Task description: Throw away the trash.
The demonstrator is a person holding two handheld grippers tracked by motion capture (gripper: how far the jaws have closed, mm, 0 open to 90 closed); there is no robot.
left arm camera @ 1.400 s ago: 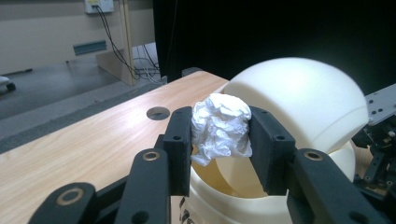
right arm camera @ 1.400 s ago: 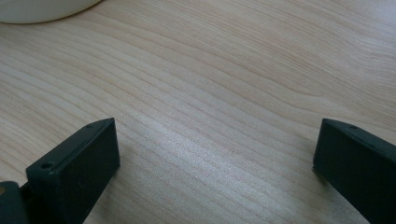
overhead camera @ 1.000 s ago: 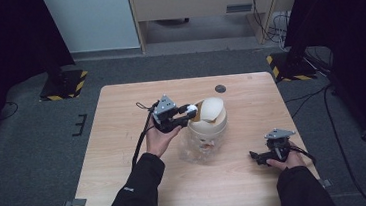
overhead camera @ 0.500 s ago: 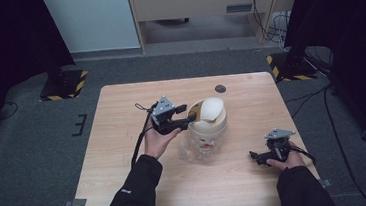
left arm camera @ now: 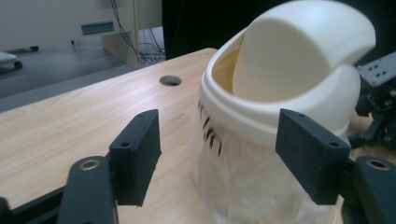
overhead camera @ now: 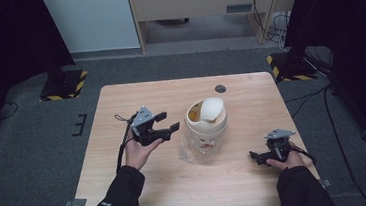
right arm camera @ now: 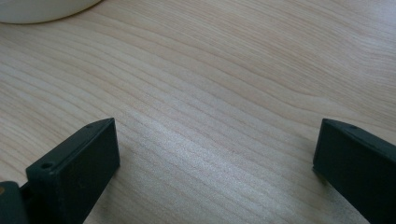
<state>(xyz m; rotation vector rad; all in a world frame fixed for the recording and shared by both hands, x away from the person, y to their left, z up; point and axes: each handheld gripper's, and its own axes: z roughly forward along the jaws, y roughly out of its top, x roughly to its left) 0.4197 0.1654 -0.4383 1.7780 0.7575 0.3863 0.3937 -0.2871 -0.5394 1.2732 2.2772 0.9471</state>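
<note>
A small cream bin (overhead camera: 206,117) with a swing lid stands mid-table, its body wrapped in a clear plastic bag (overhead camera: 198,149). The lid (left arm camera: 299,51) sits tilted, leaving a gap into the bin. My left gripper (overhead camera: 170,121) hovers just left of the bin and points at it. Its jaws have just been opening and stand open with nothing between them, and the bin (left arm camera: 261,116) lies a little beyond the left gripper (left arm camera: 219,154). My right gripper (overhead camera: 254,158) rests near the table's front right, open over bare wood (right arm camera: 215,154).
A round dark hole (overhead camera: 220,88) sits in the wooden table (overhead camera: 128,188) behind the bin. The right gripper's body (left arm camera: 378,93) appears beyond the bin in the left gripper view. Dark stands and cables lie on the floor around the table.
The left gripper has pulled back to the left, away from the bin's lid, and its jaws have gone from shut to open. The right hand has not moved.
</note>
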